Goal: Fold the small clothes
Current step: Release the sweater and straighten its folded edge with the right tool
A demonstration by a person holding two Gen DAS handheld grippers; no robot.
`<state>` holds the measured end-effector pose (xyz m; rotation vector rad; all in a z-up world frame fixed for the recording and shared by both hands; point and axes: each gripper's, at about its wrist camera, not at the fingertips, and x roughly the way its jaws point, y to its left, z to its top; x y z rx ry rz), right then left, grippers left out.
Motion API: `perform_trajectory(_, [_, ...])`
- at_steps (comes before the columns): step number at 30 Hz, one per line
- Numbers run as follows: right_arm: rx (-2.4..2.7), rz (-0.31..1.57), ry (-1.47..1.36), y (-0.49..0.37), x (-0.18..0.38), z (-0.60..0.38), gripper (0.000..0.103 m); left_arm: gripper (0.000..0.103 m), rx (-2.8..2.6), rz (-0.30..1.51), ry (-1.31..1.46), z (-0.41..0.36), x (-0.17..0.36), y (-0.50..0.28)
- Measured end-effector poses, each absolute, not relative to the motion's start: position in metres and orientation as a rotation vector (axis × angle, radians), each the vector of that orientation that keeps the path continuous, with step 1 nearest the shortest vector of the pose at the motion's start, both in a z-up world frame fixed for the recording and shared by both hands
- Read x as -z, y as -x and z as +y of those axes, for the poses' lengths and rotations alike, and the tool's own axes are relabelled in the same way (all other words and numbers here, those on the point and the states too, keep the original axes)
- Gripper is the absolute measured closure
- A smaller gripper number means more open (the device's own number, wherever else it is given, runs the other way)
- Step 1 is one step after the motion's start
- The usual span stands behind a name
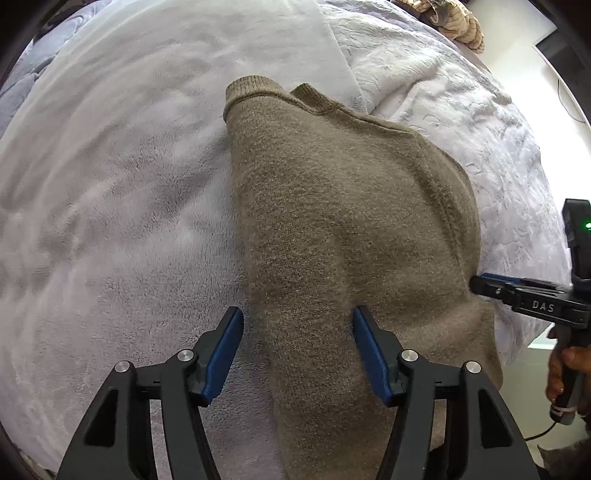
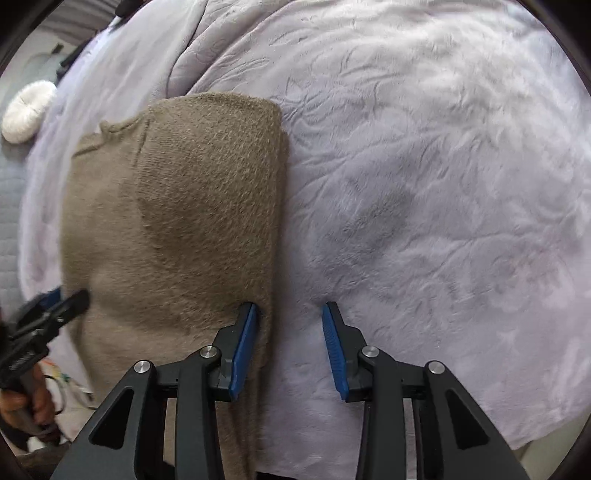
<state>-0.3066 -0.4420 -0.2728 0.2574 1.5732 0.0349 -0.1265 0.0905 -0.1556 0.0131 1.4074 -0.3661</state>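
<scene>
A taupe knitted sweater (image 1: 351, 221) lies folded into a long strip on a pale lilac fleece blanket (image 1: 110, 221), collar at the far end. My left gripper (image 1: 297, 314) points down over the strip's near left edge. It is open, one finger over the blanket and the other on the knit. My right gripper (image 2: 291, 306) is open over the sweater's (image 2: 184, 203) right edge, its left finger on the cloth and its right finger on the blanket (image 2: 424, 184). Each gripper shows in the other's view: the right (image 1: 480, 282) and the left (image 2: 75, 299).
A hand (image 1: 565, 369) holds the right gripper's handle at the bed's near edge. A white round cushion (image 2: 26, 110) lies off the bed at far left. A striped brown cloth (image 1: 461, 26) sits at the far end of the bed.
</scene>
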Motion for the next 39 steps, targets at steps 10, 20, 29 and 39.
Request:
perform_trajectory(10, [-0.267, 1.51, -0.236, 0.346, 0.212, -0.408, 0.082, 0.04, 0.353, 1.41, -0.003, 0.089, 0.154, 0.127])
perform_trajectory(20, [-0.203, 1.605, -0.245, 0.363, 0.248, -0.409, 0.097, 0.04, 0.351, 1.412, 0.002, 0.086, 0.152, 0.13])
perform_trajectory(29, [-0.122, 1.621, -0.312, 0.378, 0.228, -0.443, 0.095, 0.04, 0.338, 1.412, 0.021, 0.09, 0.151, 0.13])
perform_trajectory(39, [-0.066, 1.595, -0.347, 0.36, 0.199, -0.484, 0.092, 0.04, 0.314, 1.428, -0.023, 0.087, 0.137, 0.133])
